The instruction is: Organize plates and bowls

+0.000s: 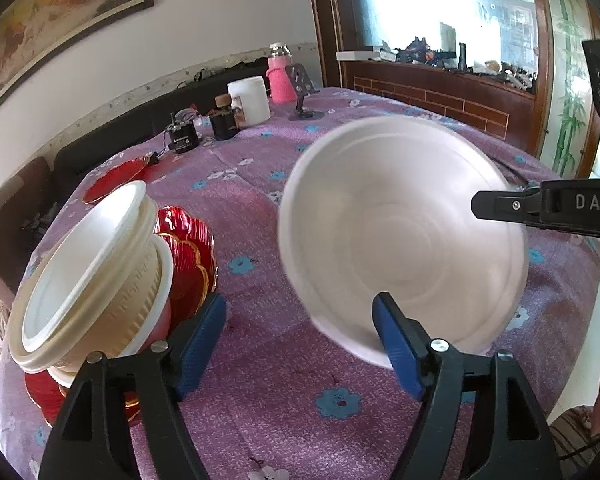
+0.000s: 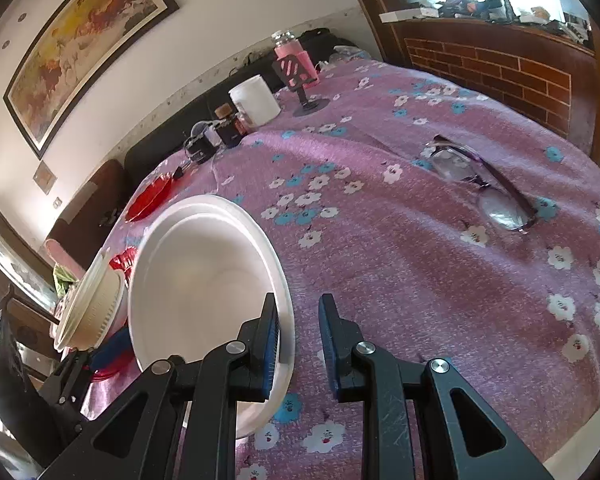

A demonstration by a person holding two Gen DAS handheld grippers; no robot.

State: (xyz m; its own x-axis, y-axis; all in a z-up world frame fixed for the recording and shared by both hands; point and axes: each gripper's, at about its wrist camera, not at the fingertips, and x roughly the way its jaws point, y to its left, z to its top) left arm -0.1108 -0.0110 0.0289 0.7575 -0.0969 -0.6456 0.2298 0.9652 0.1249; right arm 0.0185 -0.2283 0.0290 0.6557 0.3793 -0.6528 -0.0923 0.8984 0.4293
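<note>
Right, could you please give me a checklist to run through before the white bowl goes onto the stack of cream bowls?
1. Right gripper straddles the white bowl rim: ok.
2. Grip firm: cannot tell; cloth shows between rim and outer finger.
3. Left gripper open, empty: ok.
4. Cream bowl stack level on the red plates: cannot tell; it looks tilted at the fisheye edge.
5. Tablecloth bare between bowl and stack: ok.
6. Glasses well apart: ok.

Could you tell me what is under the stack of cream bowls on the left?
Red gold-trimmed plates lie under the cream bowls; how many plates is hidden by the stack.
</note>
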